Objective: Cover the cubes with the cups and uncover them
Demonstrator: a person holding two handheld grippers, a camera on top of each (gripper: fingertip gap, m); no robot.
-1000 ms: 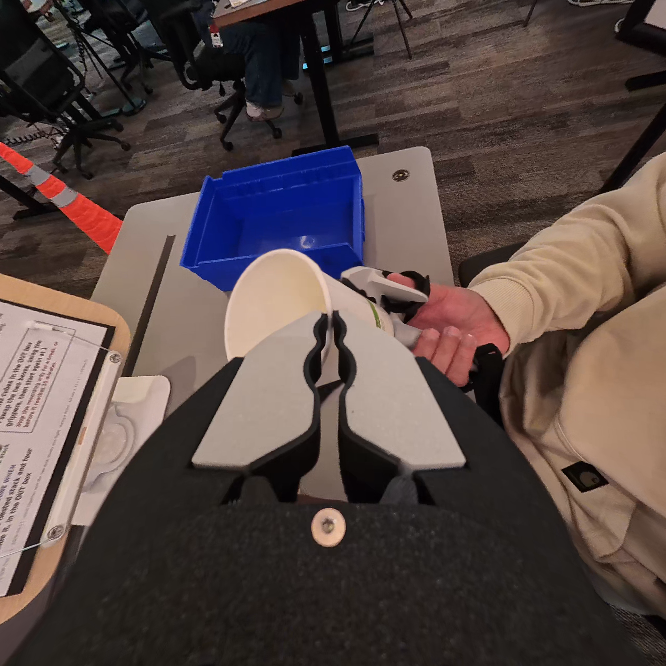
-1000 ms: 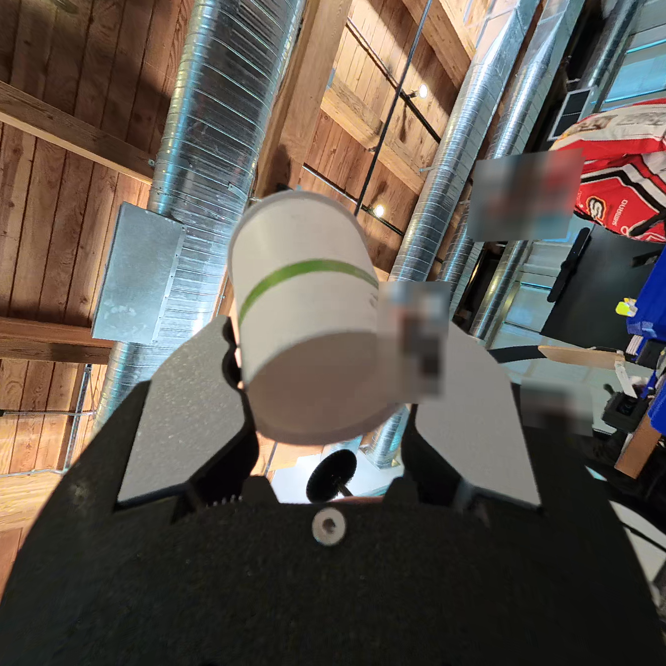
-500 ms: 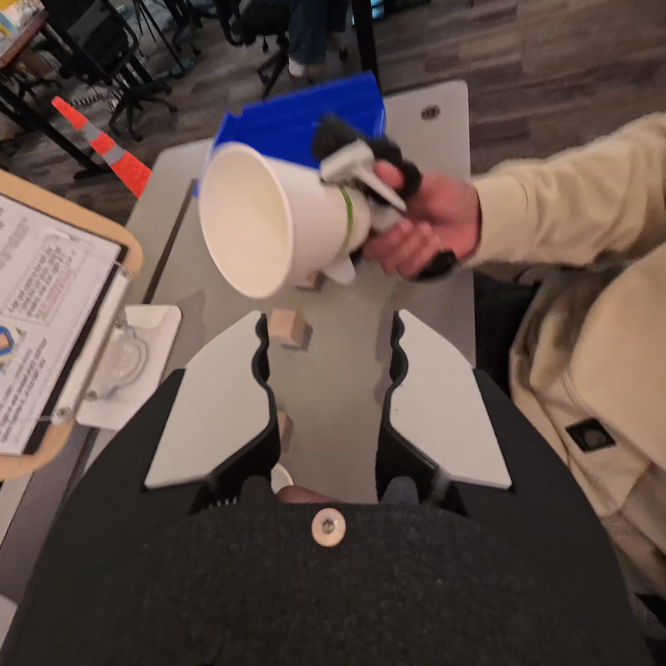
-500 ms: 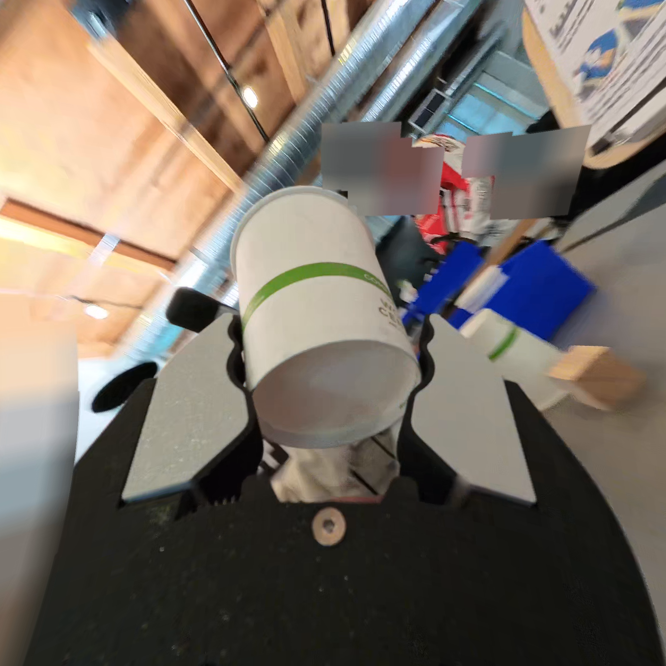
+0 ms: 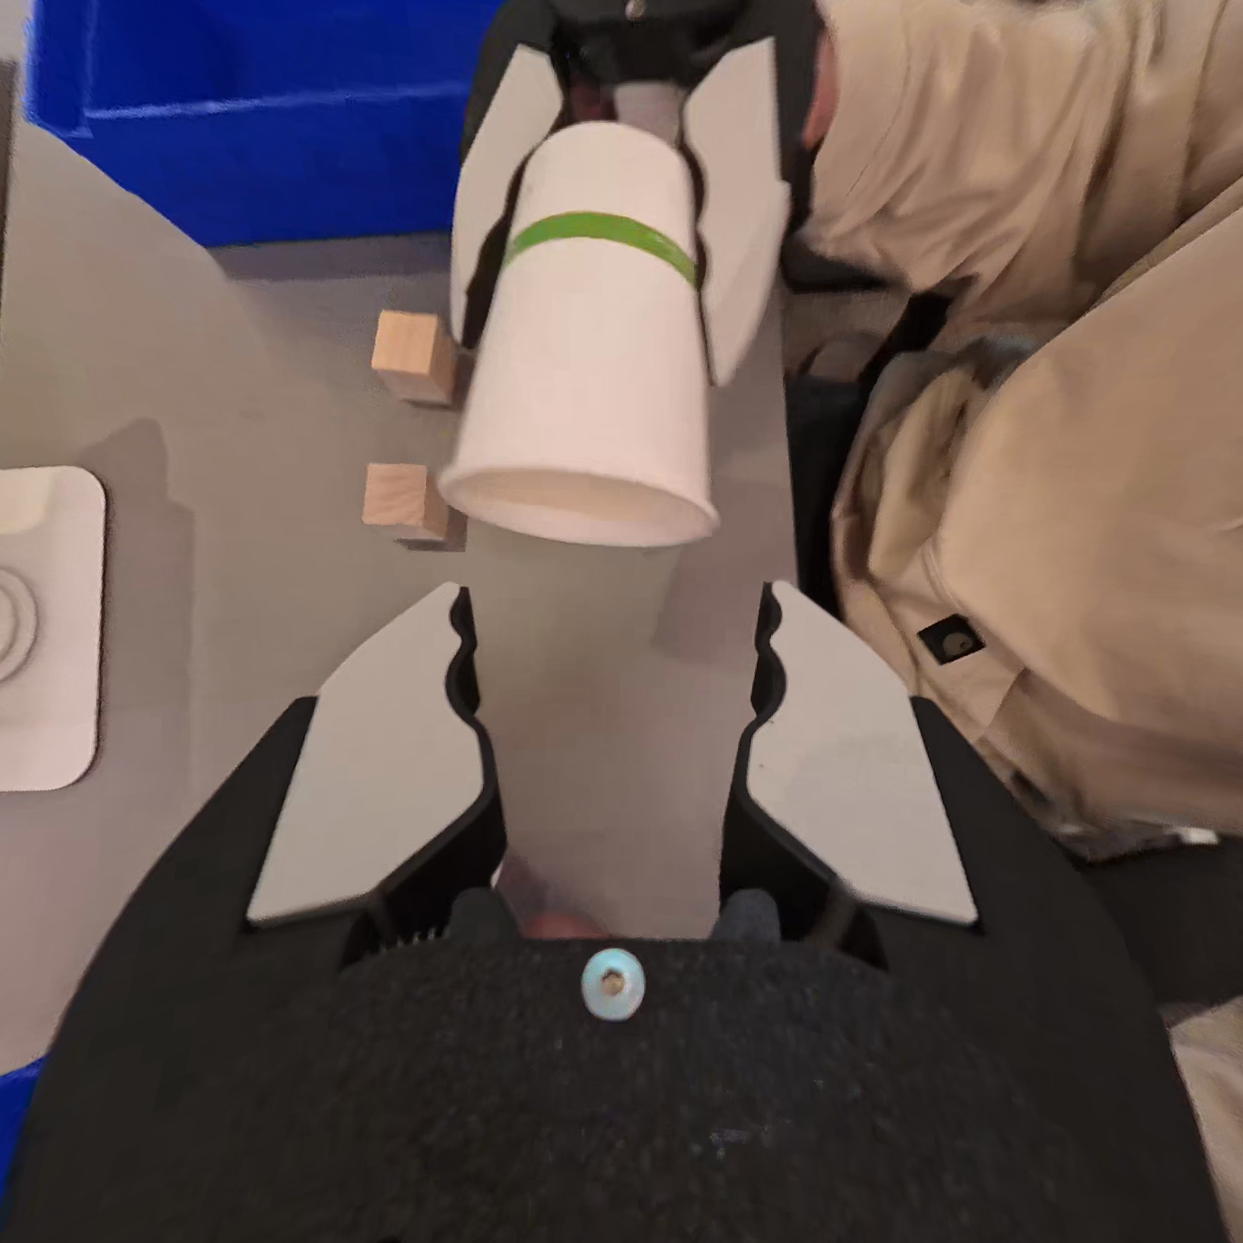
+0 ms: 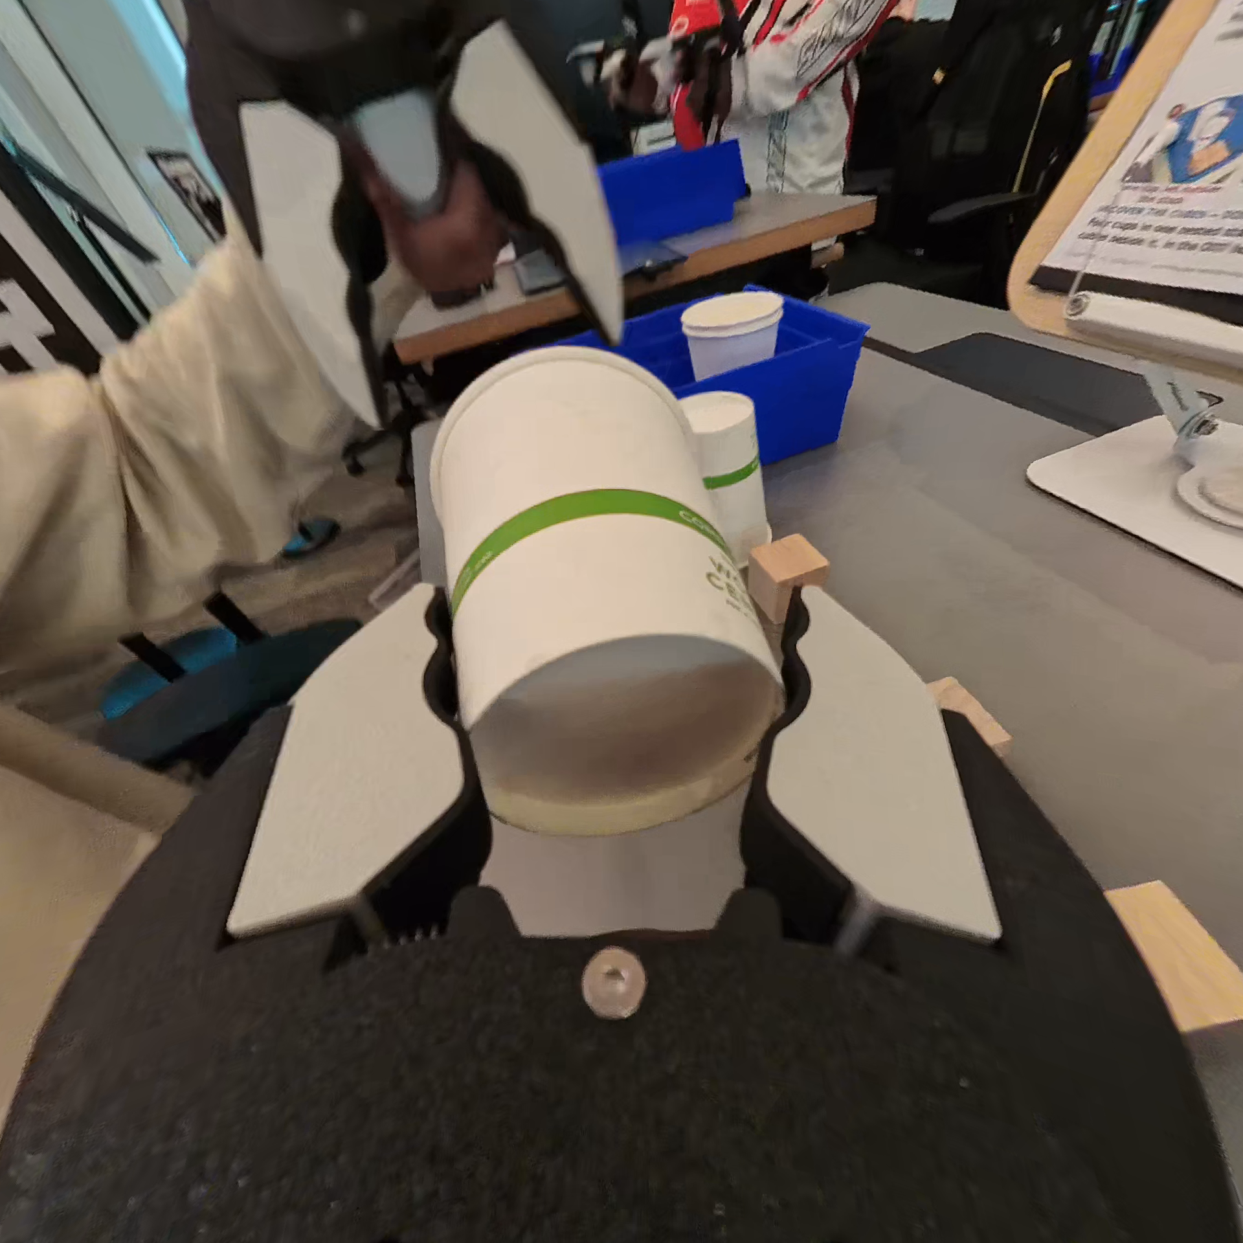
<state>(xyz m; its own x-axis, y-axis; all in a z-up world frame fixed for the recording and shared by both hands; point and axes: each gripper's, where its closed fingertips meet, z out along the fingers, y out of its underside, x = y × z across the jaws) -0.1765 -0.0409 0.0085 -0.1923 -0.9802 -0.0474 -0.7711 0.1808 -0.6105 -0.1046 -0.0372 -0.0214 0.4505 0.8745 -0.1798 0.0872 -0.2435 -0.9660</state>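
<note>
My right gripper [image 6: 615,595] is shut on a white paper cup with a green band [image 6: 592,592], gripping it near its base. In the left wrist view the cup [image 5: 592,377] hangs tilted above the grey table [image 5: 168,350], mouth down and toward the camera. Two wooden cubes [image 5: 410,356] [image 5: 400,504] sit just left of it. My left gripper [image 5: 615,592] is open and empty, a little short of the cup's mouth. Its fingers [image 6: 531,161] show above the cup in the right wrist view. Another cup [image 6: 730,457] stands upside down behind a cube [image 6: 783,572].
A blue bin [image 6: 807,397] at the table's far end holds stacked cups [image 6: 733,336]. Another blue bin [image 5: 235,134] lies beyond the cubes. More wooden cubes [image 6: 968,713] [image 6: 1170,955] lie at the right. A sign board [image 6: 1143,168] stands on a white base [image 5: 47,625]. A beige sleeve [image 5: 1009,202] is alongside.
My right gripper has swung the cup from pointing up at the ceiling to mouth down over the table. My left gripper, shut by the cup's rim a second ago, has opened and drawn back.
</note>
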